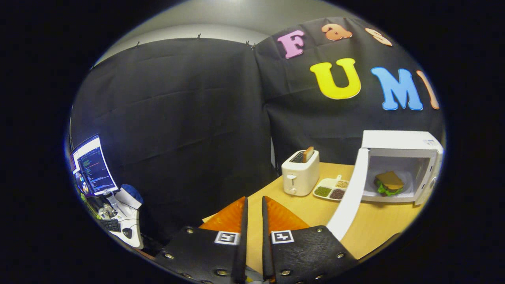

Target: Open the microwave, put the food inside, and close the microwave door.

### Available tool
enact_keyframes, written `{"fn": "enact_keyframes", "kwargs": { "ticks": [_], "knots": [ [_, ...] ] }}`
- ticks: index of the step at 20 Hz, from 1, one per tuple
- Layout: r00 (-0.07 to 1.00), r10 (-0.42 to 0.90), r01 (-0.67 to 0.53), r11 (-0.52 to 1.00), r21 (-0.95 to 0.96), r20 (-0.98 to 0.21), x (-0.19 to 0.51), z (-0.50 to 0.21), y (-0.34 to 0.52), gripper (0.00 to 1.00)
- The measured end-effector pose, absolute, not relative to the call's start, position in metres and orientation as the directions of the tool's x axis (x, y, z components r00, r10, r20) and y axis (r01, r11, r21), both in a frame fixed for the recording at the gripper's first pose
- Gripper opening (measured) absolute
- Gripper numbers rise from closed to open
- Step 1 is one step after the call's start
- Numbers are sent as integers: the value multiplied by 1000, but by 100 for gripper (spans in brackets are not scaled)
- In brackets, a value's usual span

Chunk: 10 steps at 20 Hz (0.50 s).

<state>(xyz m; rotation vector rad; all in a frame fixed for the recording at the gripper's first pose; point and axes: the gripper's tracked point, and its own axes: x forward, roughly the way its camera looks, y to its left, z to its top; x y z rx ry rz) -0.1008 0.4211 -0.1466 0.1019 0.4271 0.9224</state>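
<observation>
The gripper (253, 207) hangs over the table (307, 213) edge, fingers nearly together with a thin gap, grasping nothing. At two o'clock of it the microwave (398, 165) stands, door (349, 203) open, sandwich (388, 183) inside. Toaster (300, 173) and tray (331, 189) at one o'clock.

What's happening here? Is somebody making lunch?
Sort of! A person is holding a gripper, and its fingers are nearly together with nothing between them. Off to the side beyond them, the microwave sits on the wooden table with its door swung open and a sandwich already inside. Closing the door is what's left. A toaster with a slice sticking up and a small divided dish stand beside it.
</observation>
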Motion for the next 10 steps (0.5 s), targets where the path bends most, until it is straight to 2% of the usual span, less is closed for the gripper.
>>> {"fn": "enact_keyframes", "kwargs": {
  "ticks": [1, 5, 10],
  "knots": [
    [492, 803, -764, 583, 275, -336, -105, -161, 430, 0],
    [441, 794, -779, 570, 260, -419, -124, -197, 434, 0],
    [443, 747, -756, 608, 241, -496, -117, -239, 423, 0]
  ]
}}
